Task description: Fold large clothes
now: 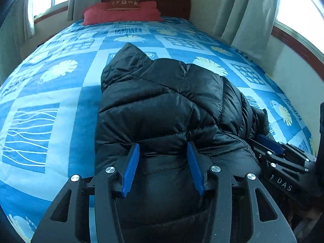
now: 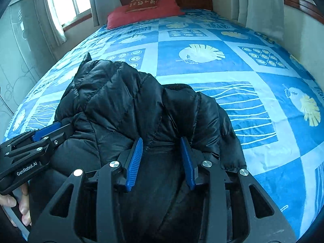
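Pinching the puffy black quilted jacket [image 1: 162,105] with spread-looking fingers, both grippers [image 1: 163,168] [image 2: 162,162] should likely lift evenly over the blue patterned bed [image 2: 253,85].

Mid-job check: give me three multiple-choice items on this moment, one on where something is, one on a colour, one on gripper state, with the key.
1. Where does the jacket lie?
A. On the bed
B. On the floor
C. On the window sill

2. What colour is the pillow at the headboard?
A. Green
B. Red
C. White

3. How do the left gripper's fingers stand?
A. Pinched flat together with nothing between
B. Out of view
C. Set apart with jacket fabric bunched between them

Key:
1 A: the black jacket rests on the blue patterned bed.
2 B: the pillow is red.
3 C: the left gripper has its blue fingers on either side of a fold of the jacket; the right gripper stands likewise.
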